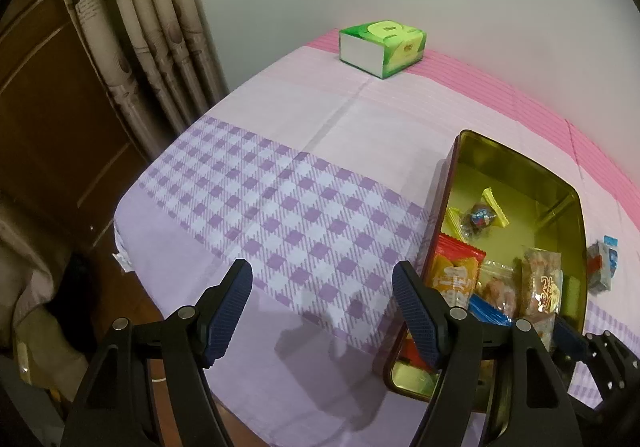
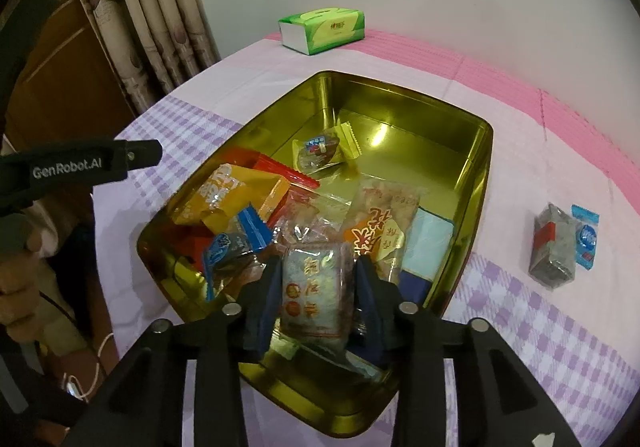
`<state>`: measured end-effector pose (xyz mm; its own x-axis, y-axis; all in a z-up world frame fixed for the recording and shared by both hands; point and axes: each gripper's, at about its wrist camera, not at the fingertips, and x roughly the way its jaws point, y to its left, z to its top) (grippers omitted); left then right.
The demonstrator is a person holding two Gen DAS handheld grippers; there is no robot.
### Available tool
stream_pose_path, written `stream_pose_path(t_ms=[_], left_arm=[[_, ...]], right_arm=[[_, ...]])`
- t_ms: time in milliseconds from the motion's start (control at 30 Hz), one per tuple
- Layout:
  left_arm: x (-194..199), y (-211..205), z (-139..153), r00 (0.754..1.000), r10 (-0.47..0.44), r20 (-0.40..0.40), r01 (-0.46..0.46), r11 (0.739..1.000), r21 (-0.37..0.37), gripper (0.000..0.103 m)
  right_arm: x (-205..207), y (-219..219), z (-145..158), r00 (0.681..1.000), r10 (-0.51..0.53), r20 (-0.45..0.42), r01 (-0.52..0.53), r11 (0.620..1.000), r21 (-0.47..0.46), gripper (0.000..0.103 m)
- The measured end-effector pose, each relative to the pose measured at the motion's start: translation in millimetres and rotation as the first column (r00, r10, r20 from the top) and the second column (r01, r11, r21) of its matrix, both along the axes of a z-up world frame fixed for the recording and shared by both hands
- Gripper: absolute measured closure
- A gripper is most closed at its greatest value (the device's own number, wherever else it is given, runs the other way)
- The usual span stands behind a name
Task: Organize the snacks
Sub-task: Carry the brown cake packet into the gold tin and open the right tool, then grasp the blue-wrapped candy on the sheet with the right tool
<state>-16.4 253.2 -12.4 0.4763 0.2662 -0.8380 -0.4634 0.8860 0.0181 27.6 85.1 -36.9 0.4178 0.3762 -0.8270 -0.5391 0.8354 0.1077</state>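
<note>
Snacks mostly sit in the gold tin (image 2: 472, 183) already: orange-yellow packet (image 2: 228, 195) and red packet (image 2: 288, 173) toward its left wall, blue-ended wrapper (image 2: 236, 243) at the near left, clear crinkly bags in the middle, a tall printed rice-cracker bag (image 2: 384, 223) leaning toward the right wall, and one small yellow-edged candy (image 2: 320, 151) alone on the bare floor at the far end. Right gripper (image 2: 316, 287) is over the tin's near end with a clear-wrapped square cake (image 2: 316, 287) between the pads; jaws narrow, and whether the pads are pressing or have just let go I can't tell, though I'd say this is the drop-off. Left gripper (image 1: 322, 311) hangs over the checked part of the cloth near the table's front-left area, jaws wide, nothing in them. Left to do, as I read it: one grey wrapped snack with blue end (image 2: 560, 243) lies on the tablecloth (image 1: 280, 207) outside the tin, just beyond its right wall toward the table's right edge. Green tissue pack (image 1: 380, 47) at the far edge is not a snack, likely stays. Materials: tin is rigid pressed metal, rounded corners, glossy reflective inside, dark red outside. Wrappers are thin crinkly film, slippery, crushable. Cloth is soft woven cotton, lilac check plus pink stripes, creased flat.
</note>
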Motion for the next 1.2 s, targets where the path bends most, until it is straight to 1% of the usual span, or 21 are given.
stream_pose_path(t_ms=[267, 333, 400, 600, 700, 900, 1067, 1200], left_arm=[[0.5, -2.8, 0.4, 1.0, -0.011, 0.0, 0.011, 1.0, 0.005, 0.03], [0.9, -3.6, 0.0, 1.0, -0.014, -0.002, 0.014, 1.0, 0.006, 0.03], [1.7, -4.2, 0.1, 1.0, -0.015, -0.004, 0.015, 1.0, 0.009, 0.03], [2.1, -5.8, -0.2, 1.0, -0.019, -0.007, 0.019, 1.0, 0.014, 0.03], [2.1, -6.1, -0.1, 1.0, -0.019, -0.009, 0.019, 1.0, 0.012, 0.03], [2.5, -6.7, 0.2, 1.0, -0.023, -0.012, 0.023, 1.0, 0.015, 0.03], [3.2, -7.4, 0.1, 1.0, -0.029, -0.012, 0.029, 0.999, 0.021, 0.03], [3.3, -8.0, -0.4, 0.999, -0.033, -0.014, 0.034, 0.999, 0.027, 0.03]], right_arm=[[-0.6, -6.2, 6.2, 1.0, -0.018, 0.007, 0.018, 1.0, 0.015, 0.064], [0.1, -10.6, 9.2, 0.999, -0.03, 0.011, 0.03, 0.999, 0.028, 0.055], [0.9, -16.0, 13.7, 0.999, -0.044, 0.02, 0.043, 0.998, 0.049, 0.053], [4.4, -35.4, 26.4, 0.995, -0.095, 0.042, 0.092, 0.993, 0.08, 0.052], [10.2, -52.5, 31.9, 0.988, -0.143, 0.055, 0.138, 0.986, 0.09, 0.052], [26.3, -100.1, 33.4, 0.964, -0.257, 0.072, 0.251, 0.965, 0.073, 0.053], [38.8, -152.0, 28.2, 0.927, -0.363, 0.095, 0.362, 0.932, 0.028, 0.053], [49.4, -181.9, 21.3, 0.904, -0.416, 0.1, 0.419, 0.908, -0.002, 0.053]])
